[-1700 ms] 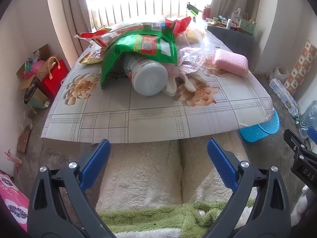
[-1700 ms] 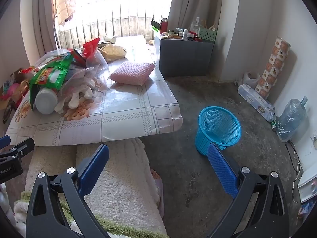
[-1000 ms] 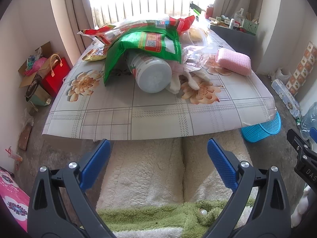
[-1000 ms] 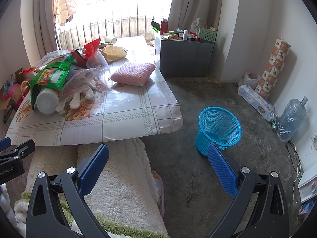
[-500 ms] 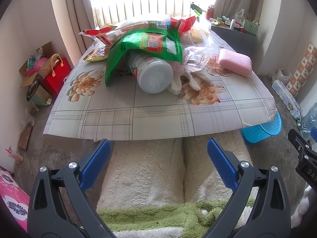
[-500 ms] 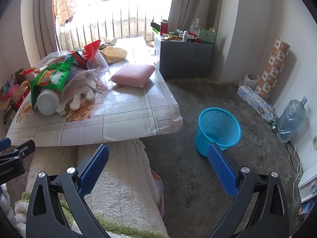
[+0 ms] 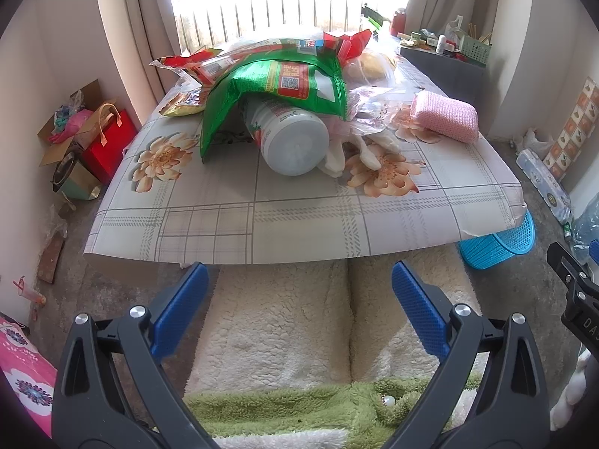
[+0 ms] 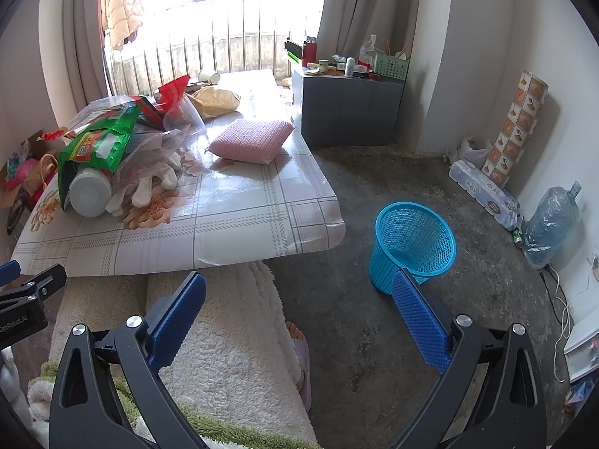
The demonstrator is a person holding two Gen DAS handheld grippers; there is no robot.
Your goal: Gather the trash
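Both grippers are held short of the table (image 7: 299, 224), over the person's fleece-covered lap. The left gripper (image 7: 297, 312) is spread wide with nothing between its blue pads; the right gripper (image 8: 299, 316) is likewise spread and empty.

The trash is heaped at the table's far half: a green snack bag (image 7: 277, 86) draped over a white jar (image 7: 290, 138) lying on its side, red wrappers (image 7: 202, 63) behind, clear plastic bags (image 8: 176, 123) and pale gloves (image 7: 359, 149) to the right. The blue basket (image 8: 411, 239) stands on the floor, just beside the table's right corner.

Risks, as judged: if the bag is pulled, the jar may be set rolling toward the edge. Thin film may slip from the pads. The pink sponge (image 7: 445, 116) could be mistaken for trash.

Legible writing: a QR code is seen on the green bag; its print cannot be read. "DA" is partly visible on the right gripper's body, "nRobot.AI" on the left's.
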